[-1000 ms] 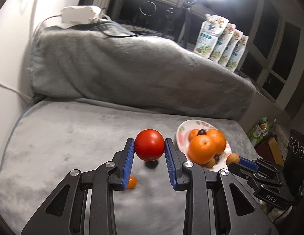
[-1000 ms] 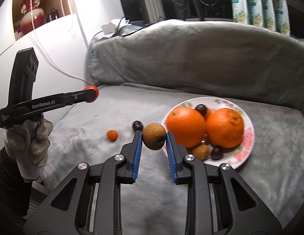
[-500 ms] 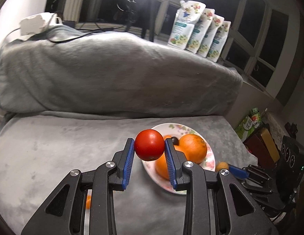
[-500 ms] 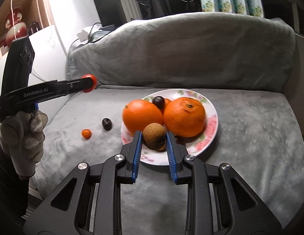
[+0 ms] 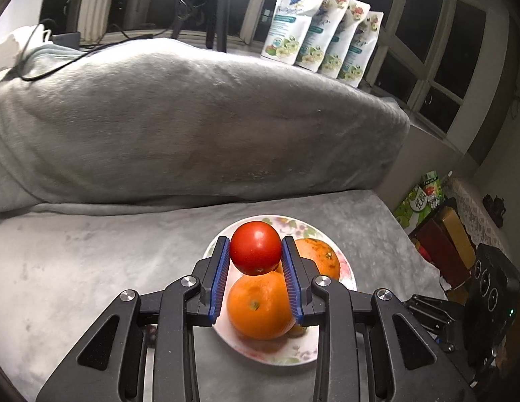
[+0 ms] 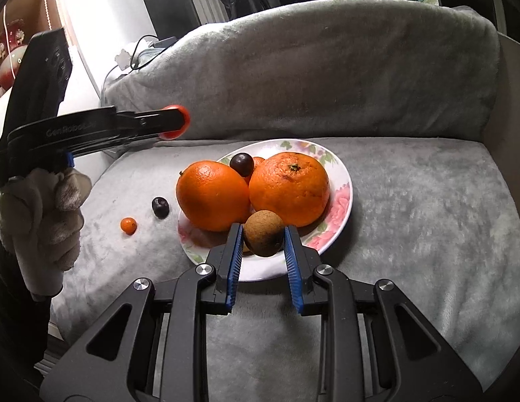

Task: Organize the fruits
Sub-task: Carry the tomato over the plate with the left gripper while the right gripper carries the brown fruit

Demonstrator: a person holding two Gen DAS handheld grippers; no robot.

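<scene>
1. Two fruits ride in the jaws at once, and both are headed for the flowered plate (image 6: 340, 201) on the grey blanket-covered seat (image 6: 427, 221).
2. Far left in the right wrist view, a gloved hand (image 6: 38, 221) holds the left gripper (image 5: 255, 251), its jaws clamped on a red tomato (image 5: 255, 247).
3. On the seat left of the plate lie a tiny orange fruit (image 6: 128, 225) and a dark round fruit (image 6: 160, 206), both off the plate and apart from each other.
4. From the left wrist view the tomato hangs above the plate, over the near orange (image 5: 258, 306) and beside the far orange (image 5: 318, 258); its drop line looks blocked by fruit, so open plate to the far left of the oranges seems the better spot.
5. At centre, the right gripper (image 6: 264, 238) has its jaws closed on a brown rough-skinned fruit (image 6: 263, 232), roughly round with no clear long axis.
6. That brown fruit sits just above the plate's near rim, in front of the gap between the two oranges; this hand looks the nearer to a free landing place.
7. To the right, the plate's pink-flowered edge is bare, and the seat beyond it is open up to the cushioned backrest (image 6: 310, 77).
</scene>
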